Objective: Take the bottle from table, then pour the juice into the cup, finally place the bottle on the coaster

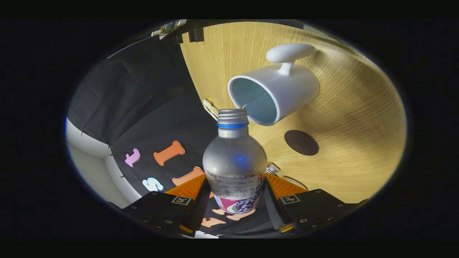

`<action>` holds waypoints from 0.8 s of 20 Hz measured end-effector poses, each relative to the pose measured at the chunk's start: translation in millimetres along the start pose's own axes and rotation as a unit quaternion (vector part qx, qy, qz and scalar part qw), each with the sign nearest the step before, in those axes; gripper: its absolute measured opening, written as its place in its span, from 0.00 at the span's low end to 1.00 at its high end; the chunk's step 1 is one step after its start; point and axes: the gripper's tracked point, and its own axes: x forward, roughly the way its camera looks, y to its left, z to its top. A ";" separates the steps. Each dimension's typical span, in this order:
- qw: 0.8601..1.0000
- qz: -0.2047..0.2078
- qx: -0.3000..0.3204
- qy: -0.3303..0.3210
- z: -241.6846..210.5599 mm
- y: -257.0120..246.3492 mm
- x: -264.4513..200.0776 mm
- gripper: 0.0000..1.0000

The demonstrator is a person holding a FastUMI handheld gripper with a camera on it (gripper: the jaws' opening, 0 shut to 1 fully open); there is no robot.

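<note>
Between tongs (235, 193): bottle (235, 161) clamped (cap off), mouth at cup (274, 95) rim

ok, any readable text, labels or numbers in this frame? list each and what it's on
Nothing reads cleanly.
Bottle label: printed lines and a coloured logo, too small and blurred to quote.
Hand-held gripper, shut on the bottle: square marker patterns on both fingers, no words.
Cup: no print.
Coaster: no print.
Table: no print.
</note>
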 end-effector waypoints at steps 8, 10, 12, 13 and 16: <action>1.000 0.002 0.026 -0.002 0.8 6.4 -1.3 0.74; 0.999 0.001 0.033 -0.005 2.7 5.5 -1.3 0.74; 0.999 0.000 0.036 -0.008 5.2 5.1 -3.4 0.75; 0.999 0.003 0.039 -0.008 5.9 5.9 -3.1 0.75; 0.998 0.015 0.055 -0.002 1.8 10.3 -1.8 0.75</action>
